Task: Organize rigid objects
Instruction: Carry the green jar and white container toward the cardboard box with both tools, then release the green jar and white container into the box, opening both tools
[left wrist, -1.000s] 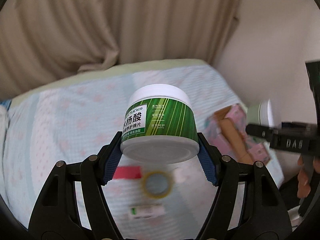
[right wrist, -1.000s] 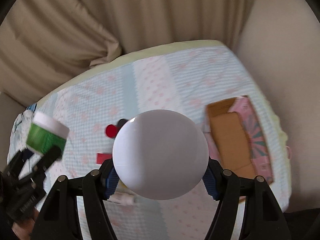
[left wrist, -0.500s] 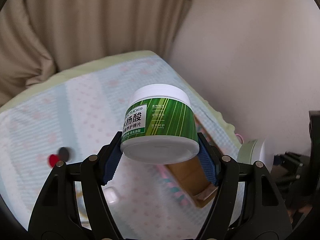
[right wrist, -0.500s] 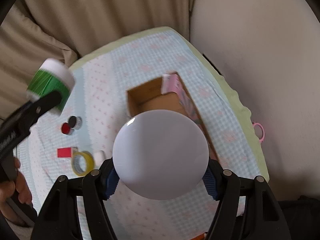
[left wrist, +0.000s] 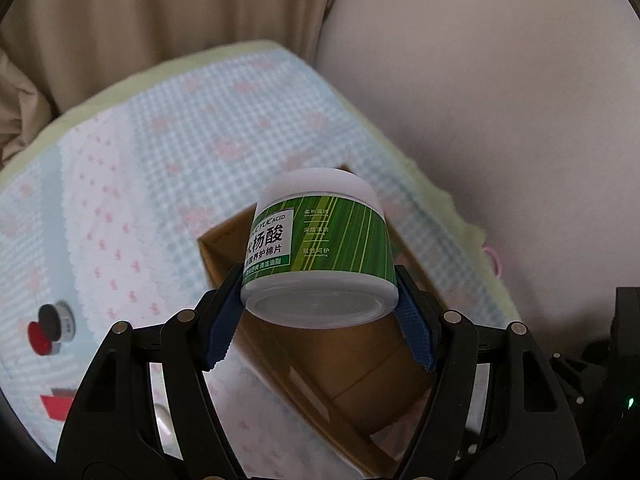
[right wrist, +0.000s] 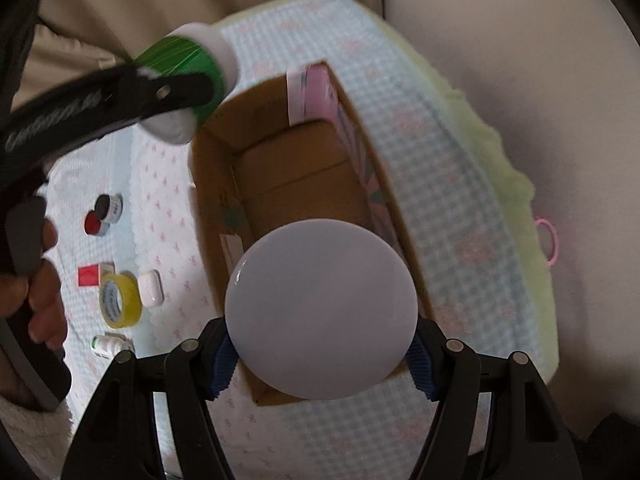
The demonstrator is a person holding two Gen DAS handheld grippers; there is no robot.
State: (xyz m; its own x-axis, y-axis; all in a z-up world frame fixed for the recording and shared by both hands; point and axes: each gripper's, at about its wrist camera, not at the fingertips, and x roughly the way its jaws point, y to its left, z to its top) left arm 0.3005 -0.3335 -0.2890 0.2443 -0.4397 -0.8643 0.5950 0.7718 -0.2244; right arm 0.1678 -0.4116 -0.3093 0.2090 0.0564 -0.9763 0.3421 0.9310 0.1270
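Both grippers loaded, hanging over the box (right wrist: pixel 296 184)

The open cardboard box sits on the checked bedspread (right wrist: pixel 432 168), loose bits at its 9 o'clock. Right gripper (right wrist: pixel 322 354) is clamped on a round white lid-like thing (right wrist: pixel 322 308) above the box's near end. Left gripper (left wrist: pixel 320 320) squeezes a green striped jar (left wrist: pixel 320 240), white cap pointing away, tilted, over the box's 11 o'clock corner.

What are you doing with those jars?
A person is tidying things into a cardboard box on the bed. The left gripper holds a green jar in the air above the box. The right gripper holds a white round jar over the box's near end. Tape and small tins wait on the blanket.
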